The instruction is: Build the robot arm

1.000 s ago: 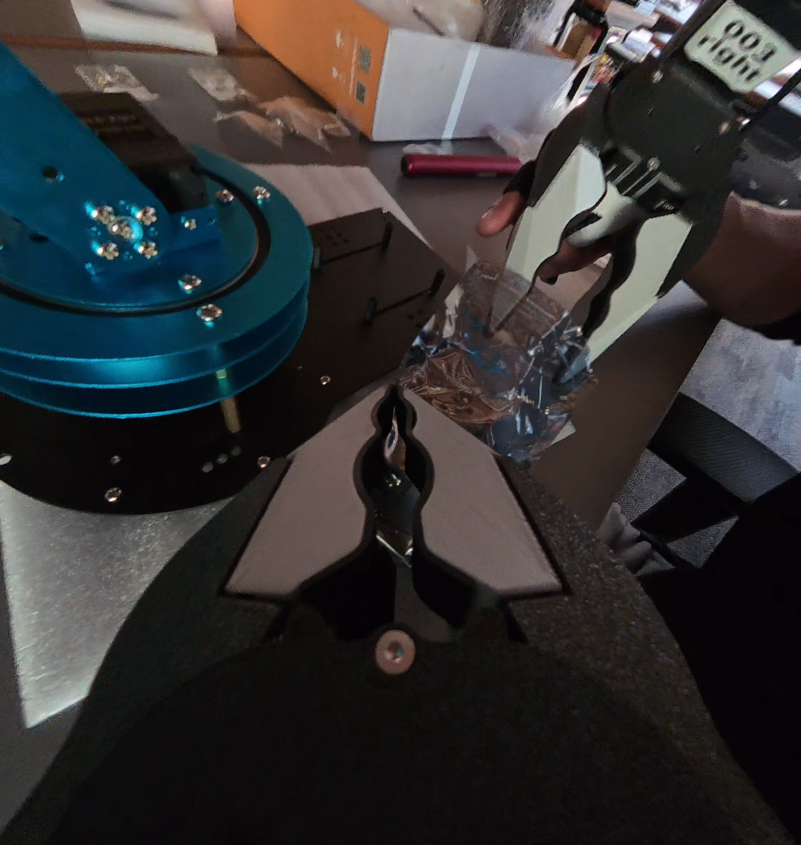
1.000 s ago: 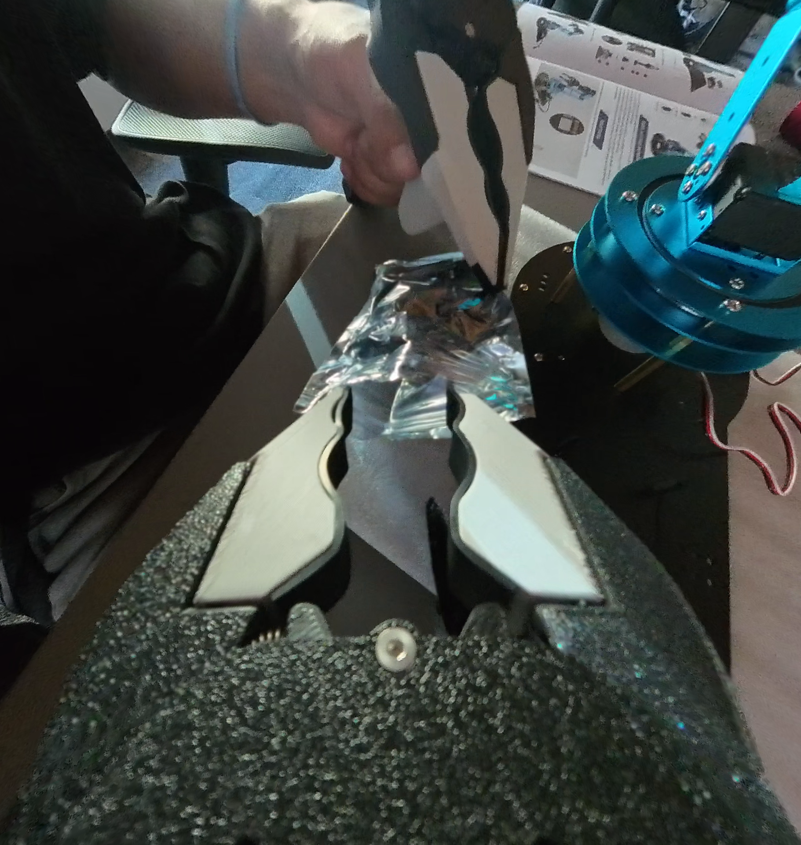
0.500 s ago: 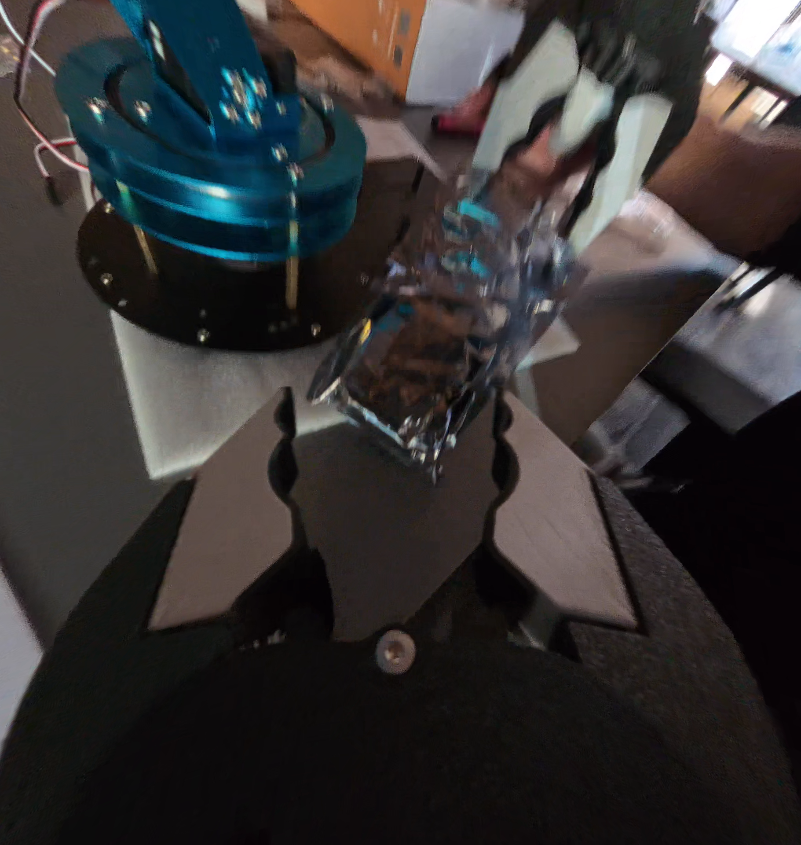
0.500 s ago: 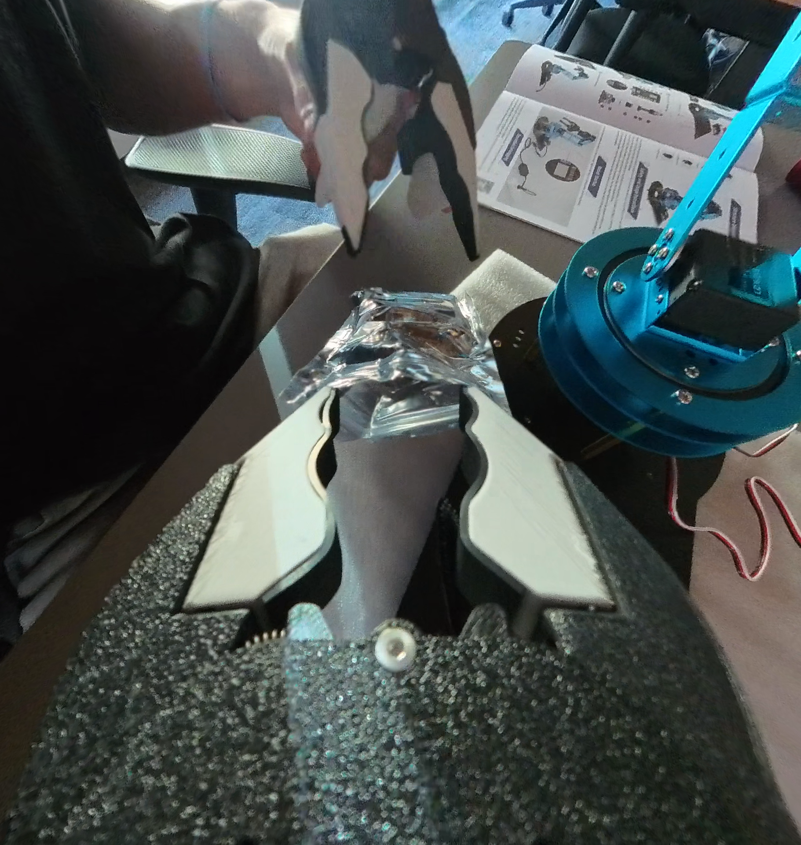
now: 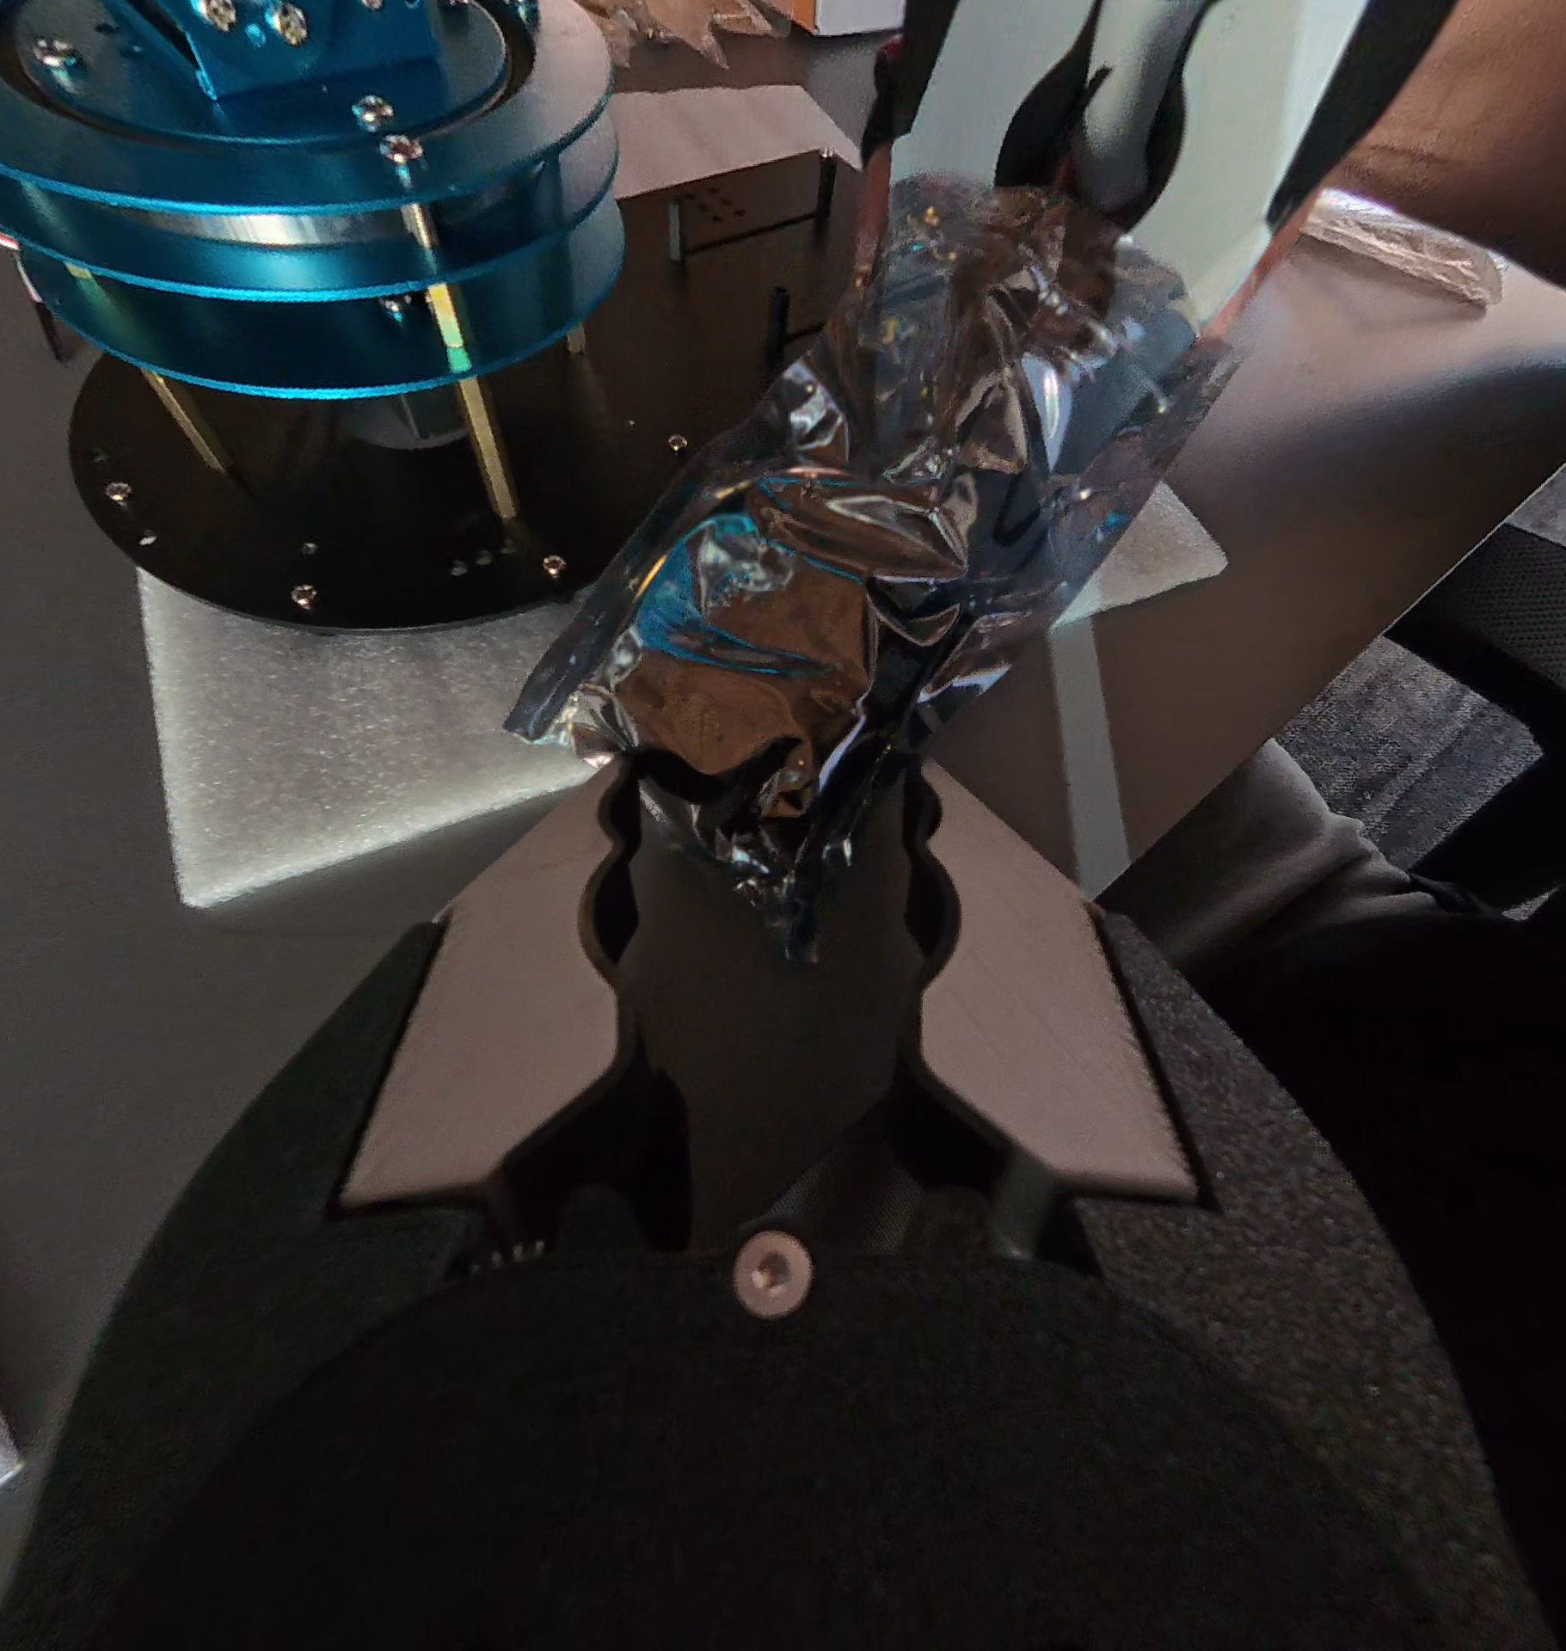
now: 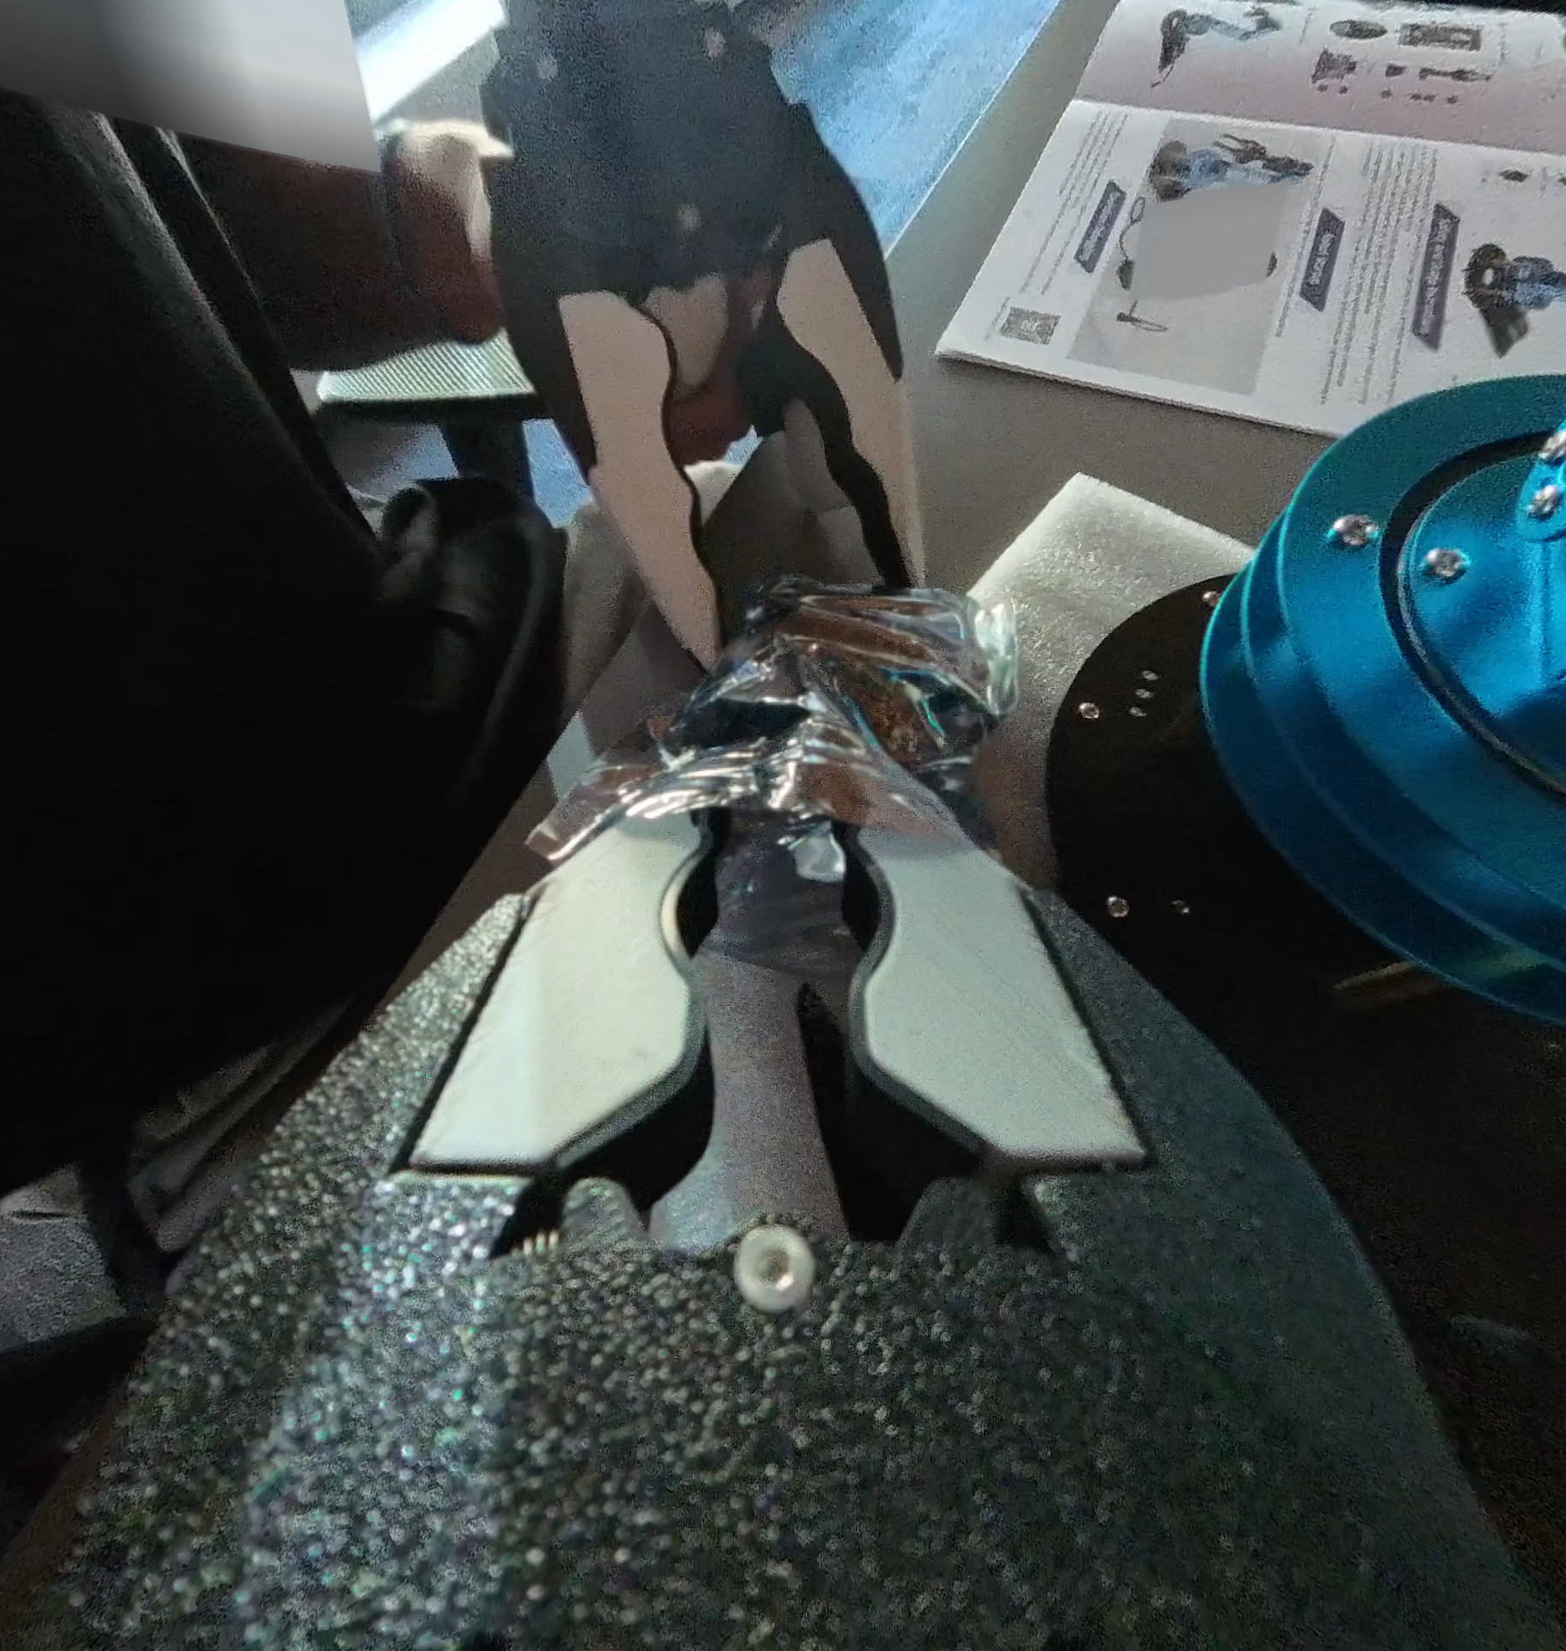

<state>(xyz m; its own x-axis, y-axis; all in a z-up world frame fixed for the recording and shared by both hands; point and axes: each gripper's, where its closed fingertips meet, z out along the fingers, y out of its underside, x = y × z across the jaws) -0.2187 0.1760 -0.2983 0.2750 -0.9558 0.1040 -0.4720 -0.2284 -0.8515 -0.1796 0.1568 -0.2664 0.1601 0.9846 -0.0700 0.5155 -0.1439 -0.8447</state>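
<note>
Pinching the crinkled silver foil bag [image 5: 886, 554] at its far end, the right gripper [image 5: 1087, 156] holds it up; the left gripper [image 5: 770, 804] gapes wide, bag's lower corner dangling between its fingers [image 5: 529, 983], blue turntable base [image 5: 288, 223] left.

The crinkled foil bag [image 5: 868, 572] hangs above the table's near edge, between the two grippers. Its lower end sits between the spread fingers of the left gripper [image 5: 766, 835]; its upper end is at the tips of the right gripper [image 5: 1087, 183]. Left of the bag, the round turntable base [image 5: 314, 295] stands on a foam sheet [image 5: 332, 741] on the tabletop [image 5: 37, 804]. An open booklet [image 6: 1297, 223] lies behind the base, toward the far edge.
</note>
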